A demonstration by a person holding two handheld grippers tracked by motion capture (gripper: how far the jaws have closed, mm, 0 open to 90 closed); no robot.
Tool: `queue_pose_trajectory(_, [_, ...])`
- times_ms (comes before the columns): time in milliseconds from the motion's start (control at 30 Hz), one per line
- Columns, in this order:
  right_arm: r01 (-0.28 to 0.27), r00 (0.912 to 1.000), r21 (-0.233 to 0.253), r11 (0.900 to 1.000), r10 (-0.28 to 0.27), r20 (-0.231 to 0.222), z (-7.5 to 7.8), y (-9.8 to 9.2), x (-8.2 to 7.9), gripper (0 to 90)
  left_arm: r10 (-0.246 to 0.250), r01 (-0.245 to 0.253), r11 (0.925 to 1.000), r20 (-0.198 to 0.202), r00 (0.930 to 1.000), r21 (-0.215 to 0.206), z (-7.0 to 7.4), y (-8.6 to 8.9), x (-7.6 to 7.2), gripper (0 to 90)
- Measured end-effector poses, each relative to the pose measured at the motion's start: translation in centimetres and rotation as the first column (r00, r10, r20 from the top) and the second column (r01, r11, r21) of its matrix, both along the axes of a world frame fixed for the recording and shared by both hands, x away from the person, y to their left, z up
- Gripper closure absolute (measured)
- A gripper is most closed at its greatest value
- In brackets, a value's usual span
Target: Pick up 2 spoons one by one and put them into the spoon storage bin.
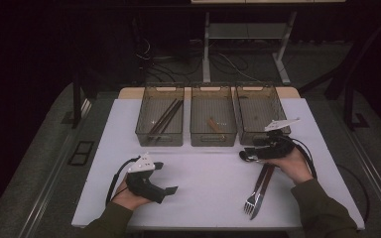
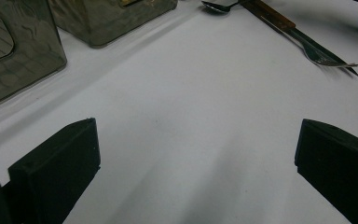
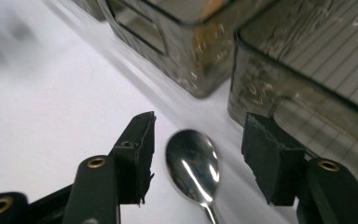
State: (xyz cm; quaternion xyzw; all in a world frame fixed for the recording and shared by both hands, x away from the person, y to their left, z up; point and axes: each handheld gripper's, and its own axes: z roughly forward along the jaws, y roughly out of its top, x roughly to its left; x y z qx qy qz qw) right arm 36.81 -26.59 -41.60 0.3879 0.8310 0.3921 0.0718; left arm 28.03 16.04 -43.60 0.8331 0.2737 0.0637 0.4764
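A steel spoon [image 3: 193, 163] lies on the white table [image 1: 203, 173], its bowl pointing toward the bins. My right gripper [image 3: 198, 154] is open, one jaw on each side of the spoon's bowl with a gap on both sides. From above, the right gripper [image 1: 248, 154] sits just in front of the right bin [image 1: 260, 111]. A fork [image 1: 252, 198] and a knife [image 1: 261, 191] with brown handles lie side by side under the right hand. My left gripper [image 1: 165, 177] stands wide open over bare table at the front left, holding nothing.
Three smoked plastic bins stand in a row at the back. The left bin [image 1: 161, 116] holds brown chopsticks, and the middle bin [image 1: 213, 116] holds a short wooden-handled piece. In the left gripper view the spoon [image 2: 216, 6] and fork [image 2: 324, 55] lie far off.
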Motion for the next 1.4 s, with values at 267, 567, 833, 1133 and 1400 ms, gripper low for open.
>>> queue_pose_trajectory(267, [-0.014, 0.9995, -0.041, 0.999, 0.013, -0.028, -0.9, 0.2, 0.2, 46.9, -0.002, 0.002, 1.0000, -0.001, 1.0000, 0.002, 0.0, 0.0, 0.0, 0.0])
queue_pose_trajectory(567, [-0.030, 0.9988, -0.093, 0.995, 0.027, -0.040, -1.8, 0.5, 0.3, 47.8, -0.003, 0.003, 1.0000, 0.000, 1.0000, 0.003, 0.0, 0.0, 0.0, 0.0])
queue_pose_trajectory(833, [-0.036, 0.9986, -0.112, 0.993, 0.031, -0.043, -2.3, 0.6, 0.4, 49.0, -0.003, 0.003, 1.0000, 0.000, 1.0000, 0.004, 0.0, -0.1, 0.0, 0.0])
queue_pose_trajectory(1133, [-0.067, 0.9974, -0.154, 0.986, 0.062, -0.036, -2.7, 1.1, 0.3, 51.5, -0.004, 0.004, 1.0000, 0.001, 1.0000, 0.005, 0.0, -0.1, 0.0, 0.0])
queue_pose_trajectory(1400, [-0.106, 0.9943, -0.185, 0.977, 0.106, -0.012, -2.7, 1.3, -0.1, 64.8, -0.006, 0.006, 1.0000, 0.001, 1.0000, 0.006, 0.0, -0.1, 0.0, 0.0])
